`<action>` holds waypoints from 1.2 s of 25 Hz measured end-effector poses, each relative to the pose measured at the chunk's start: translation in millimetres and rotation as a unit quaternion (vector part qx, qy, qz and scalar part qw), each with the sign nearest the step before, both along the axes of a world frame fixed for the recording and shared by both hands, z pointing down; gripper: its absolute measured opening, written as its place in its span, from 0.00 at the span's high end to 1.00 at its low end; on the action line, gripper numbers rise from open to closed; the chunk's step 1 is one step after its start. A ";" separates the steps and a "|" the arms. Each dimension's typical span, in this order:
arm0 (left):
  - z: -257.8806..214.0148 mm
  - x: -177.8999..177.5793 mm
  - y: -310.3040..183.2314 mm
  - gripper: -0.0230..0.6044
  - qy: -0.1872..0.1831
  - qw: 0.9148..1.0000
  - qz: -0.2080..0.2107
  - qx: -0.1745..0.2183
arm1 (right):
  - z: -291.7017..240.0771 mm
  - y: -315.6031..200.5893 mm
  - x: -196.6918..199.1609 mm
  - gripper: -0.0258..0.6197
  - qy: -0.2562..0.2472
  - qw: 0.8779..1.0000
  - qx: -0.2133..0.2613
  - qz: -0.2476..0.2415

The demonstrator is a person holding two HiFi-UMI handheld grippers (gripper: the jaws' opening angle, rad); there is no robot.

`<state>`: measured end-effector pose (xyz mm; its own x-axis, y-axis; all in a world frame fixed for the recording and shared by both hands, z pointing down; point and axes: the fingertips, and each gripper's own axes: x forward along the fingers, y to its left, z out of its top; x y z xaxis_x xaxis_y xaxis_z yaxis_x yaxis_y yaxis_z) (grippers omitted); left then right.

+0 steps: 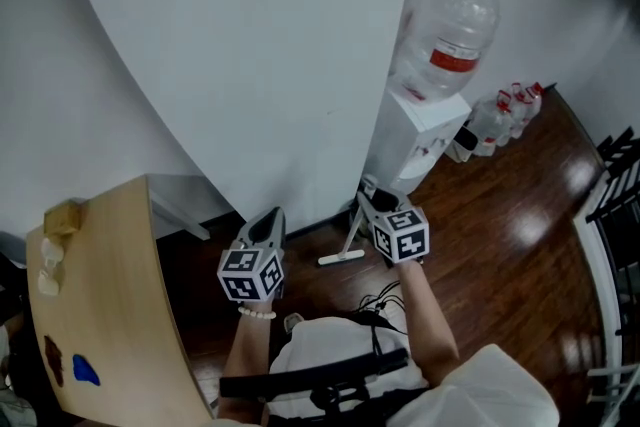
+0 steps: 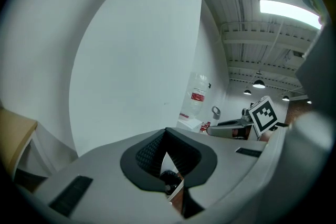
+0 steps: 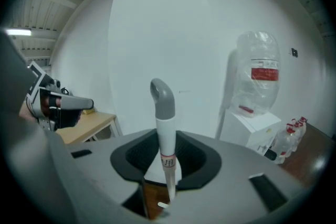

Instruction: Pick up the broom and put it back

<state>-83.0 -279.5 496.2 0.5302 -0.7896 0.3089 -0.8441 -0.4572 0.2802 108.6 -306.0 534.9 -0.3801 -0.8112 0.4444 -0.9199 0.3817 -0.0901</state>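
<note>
Right hand-held gripper, forearm outstretched, grips the broom.

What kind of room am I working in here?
Probably an office or workshop corner: a water dispenser with a large bottle on top stands by the white wall, spare water bottles sit on the dark wood floor, and a wooden desk is at left.

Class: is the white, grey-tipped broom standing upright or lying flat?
Upright, slightly tilted: the white, grey-tipped broom rises through the right tool, head lowest.
</note>
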 end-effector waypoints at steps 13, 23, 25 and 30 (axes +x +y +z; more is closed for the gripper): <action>41.3 -10.9 10.8 0.97 -0.013 0.998 -0.018 -0.051 | 156.0 -49.3 -28.9 0.77 0.040 0.990 -0.111 -0.074; 47.2 -27.8 6.1 0.97 -0.021 0.997 -0.040 -0.061 | 177.0 -133.0 -50.5 0.77 0.030 0.990 -0.122 -0.070; 49.6 -32.0 4.8 0.97 -0.020 0.997 -0.047 -0.065 | 179.2 -146.1 -53.0 0.77 0.030 0.989 -0.126 -0.070; 55.2 -41.6 4.7 0.97 -0.018 0.995 -0.060 -0.075 | 183.6 -172.7 -54.5 0.77 0.027 0.989 -0.131 -0.063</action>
